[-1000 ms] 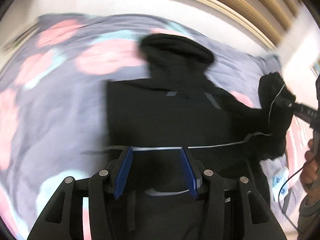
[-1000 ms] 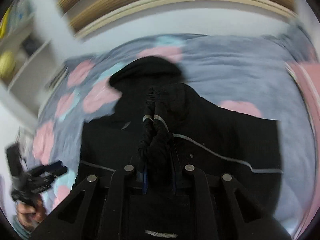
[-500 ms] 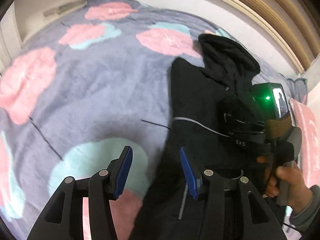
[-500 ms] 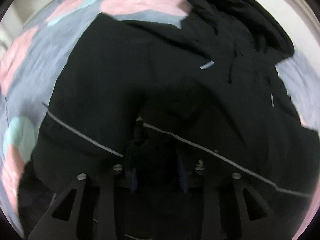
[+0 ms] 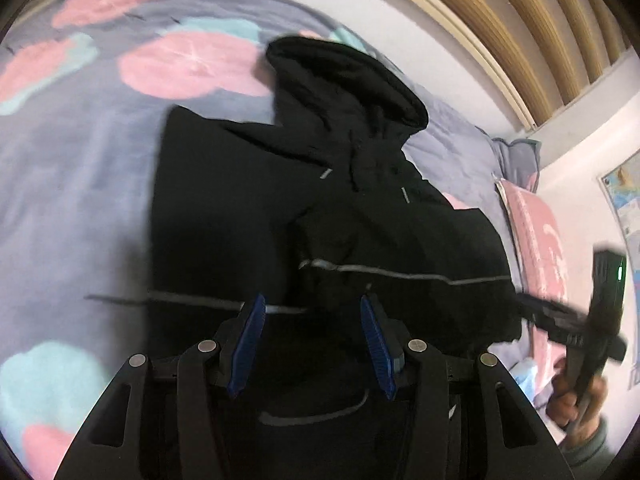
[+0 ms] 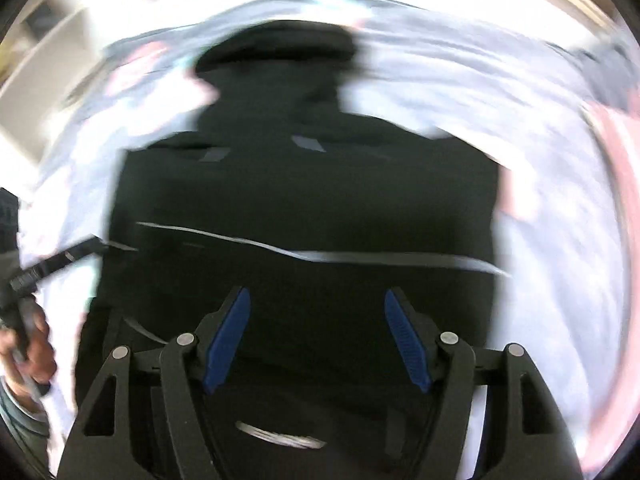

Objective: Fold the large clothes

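Observation:
A black hooded jacket point(image 5: 256, 216) with a thin grey stripe lies flat on the bed, hood point(image 5: 344, 76) at the far end and a sleeve folded across its chest. It also fills the blurred right wrist view point(image 6: 304, 192). My left gripper point(image 5: 312, 344) is open and empty over the jacket's lower part. My right gripper point(image 6: 316, 336) is open and empty above the jacket's lower middle. It also shows at the right edge of the left wrist view point(image 5: 560, 316), held in a hand.
The bed cover point(image 5: 80, 152) is grey-purple with pink and teal patches. A pink pillow point(image 5: 536, 240) lies at the right. A white wall and a wooden slatted headboard point(image 5: 500, 20) stand behind the bed.
My right gripper has let go of the sleeve, opened and pulled back to the right. The sleeve now lies folded across the jacket. My left gripper has swung back over the jacket.

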A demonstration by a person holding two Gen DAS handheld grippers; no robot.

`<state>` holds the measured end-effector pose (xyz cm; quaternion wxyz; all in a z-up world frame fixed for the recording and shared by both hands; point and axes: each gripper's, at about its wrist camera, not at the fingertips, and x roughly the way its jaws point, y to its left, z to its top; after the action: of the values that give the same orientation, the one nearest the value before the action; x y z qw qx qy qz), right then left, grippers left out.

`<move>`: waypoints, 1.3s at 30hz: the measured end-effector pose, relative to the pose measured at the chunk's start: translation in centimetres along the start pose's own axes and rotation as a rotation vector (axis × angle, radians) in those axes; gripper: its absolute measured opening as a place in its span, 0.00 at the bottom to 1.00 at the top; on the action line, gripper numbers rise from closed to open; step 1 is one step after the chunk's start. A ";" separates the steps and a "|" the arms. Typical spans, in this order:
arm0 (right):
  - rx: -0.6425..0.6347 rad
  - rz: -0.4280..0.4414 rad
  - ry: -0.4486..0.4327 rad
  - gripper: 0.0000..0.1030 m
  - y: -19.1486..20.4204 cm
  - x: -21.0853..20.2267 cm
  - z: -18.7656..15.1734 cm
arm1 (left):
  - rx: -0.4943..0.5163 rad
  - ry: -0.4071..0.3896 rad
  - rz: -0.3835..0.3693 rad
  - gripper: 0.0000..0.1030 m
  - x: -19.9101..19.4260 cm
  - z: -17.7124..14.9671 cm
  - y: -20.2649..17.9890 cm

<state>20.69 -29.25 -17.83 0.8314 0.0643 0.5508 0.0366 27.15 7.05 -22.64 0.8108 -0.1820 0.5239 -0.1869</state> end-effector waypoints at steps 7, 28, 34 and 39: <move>0.131 -0.124 0.010 0.70 -7.7 -2.1 -2.6 | -0.002 0.110 0.022 0.49 7.4 1.7 -1.0; 0.026 -0.214 0.113 0.84 -3.5 10.1 1.1 | -0.126 0.094 0.100 0.23 4.6 -0.5 6.6; 0.356 0.048 0.185 0.99 -9.8 12.0 -0.5 | -0.122 0.072 0.124 0.26 0.6 0.9 5.3; 0.248 -0.021 0.036 0.98 -8.5 5.0 -0.4 | 0.111 -0.061 0.342 0.47 -5.8 2.6 0.3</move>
<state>22.17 -37.00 -23.79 0.8074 0.1602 0.5664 -0.0393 27.31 10.47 -17.26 0.8550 -0.0508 0.5114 -0.0693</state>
